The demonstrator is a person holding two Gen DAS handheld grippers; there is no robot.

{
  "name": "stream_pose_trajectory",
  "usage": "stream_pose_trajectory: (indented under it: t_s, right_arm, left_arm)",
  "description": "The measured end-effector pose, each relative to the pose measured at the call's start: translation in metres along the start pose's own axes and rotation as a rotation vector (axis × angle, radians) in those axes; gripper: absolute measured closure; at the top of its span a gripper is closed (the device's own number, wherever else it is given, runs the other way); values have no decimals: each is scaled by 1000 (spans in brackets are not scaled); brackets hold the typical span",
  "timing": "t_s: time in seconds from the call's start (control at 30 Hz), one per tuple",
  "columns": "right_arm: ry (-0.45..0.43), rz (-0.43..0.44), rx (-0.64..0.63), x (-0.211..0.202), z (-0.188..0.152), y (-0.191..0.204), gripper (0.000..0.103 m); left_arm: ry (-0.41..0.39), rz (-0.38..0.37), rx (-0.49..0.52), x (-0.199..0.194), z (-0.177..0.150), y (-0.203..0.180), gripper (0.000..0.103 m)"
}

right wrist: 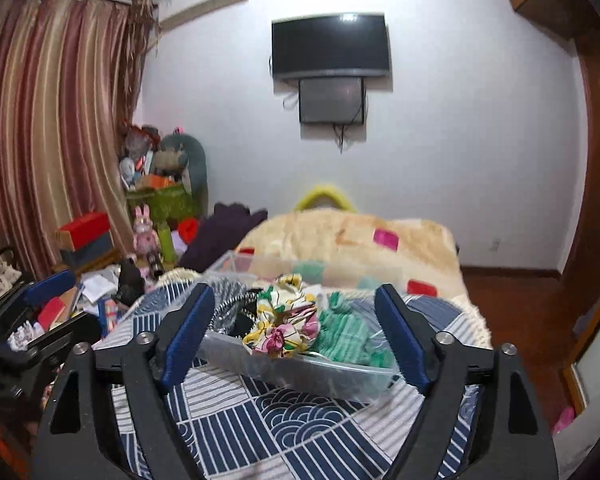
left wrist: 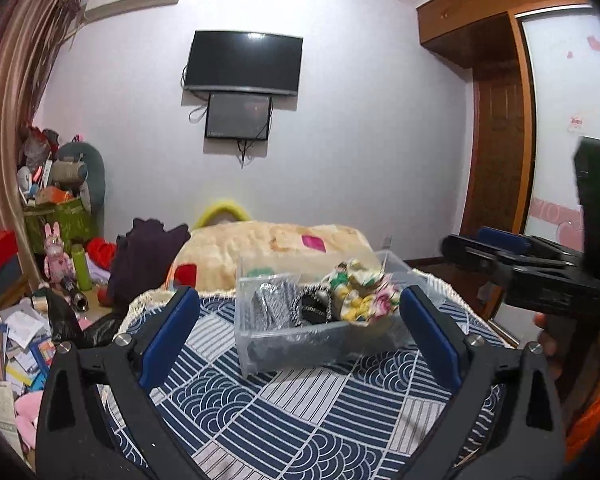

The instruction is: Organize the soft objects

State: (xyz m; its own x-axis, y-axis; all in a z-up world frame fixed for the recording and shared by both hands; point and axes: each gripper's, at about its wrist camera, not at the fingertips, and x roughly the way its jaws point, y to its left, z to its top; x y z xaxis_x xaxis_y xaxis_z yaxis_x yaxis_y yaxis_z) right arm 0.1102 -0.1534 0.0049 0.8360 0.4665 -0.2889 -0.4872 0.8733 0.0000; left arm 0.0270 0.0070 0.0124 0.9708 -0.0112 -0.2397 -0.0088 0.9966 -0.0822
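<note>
A clear plastic bin [left wrist: 300,340] stands on the blue-and-white patterned cloth [left wrist: 300,408]. In it lie a floral scrunchie [left wrist: 360,292], black-and-white striped fabric [left wrist: 272,300] and a black band [left wrist: 314,310]. The right wrist view shows the bin [right wrist: 320,376] with the floral scrunchie [right wrist: 284,320] and a green knitted piece [right wrist: 348,332]. My left gripper [left wrist: 300,312] is open and empty, just in front of the bin. My right gripper [right wrist: 296,332] is open and empty, its fingers on either side of the bin's near edge. The right gripper also shows at the right of the left wrist view [left wrist: 480,248].
A cream blanket [left wrist: 276,248] lies on the bed behind the bin. A dark purple garment [left wrist: 144,264] sits to its left. Cluttered papers, toys and boxes [left wrist: 20,340] fill the floor at left. A wardrobe [left wrist: 496,152] stands at right.
</note>
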Motion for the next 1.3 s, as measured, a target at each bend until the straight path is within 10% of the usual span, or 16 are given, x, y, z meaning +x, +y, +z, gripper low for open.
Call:
stream_pose_trajectory:
  t_s: [0.23, 1.3]
  right_arm:
    - [-80, -10, 5, -35, -2, 0, 0]
    - [-91, -54, 3, -42, -29, 7, 0]
  left_arm:
    - [-39, -17, 18, -16, 8, -13, 0]
    - [-22, -5, -17, -17, -9, -9, 0]
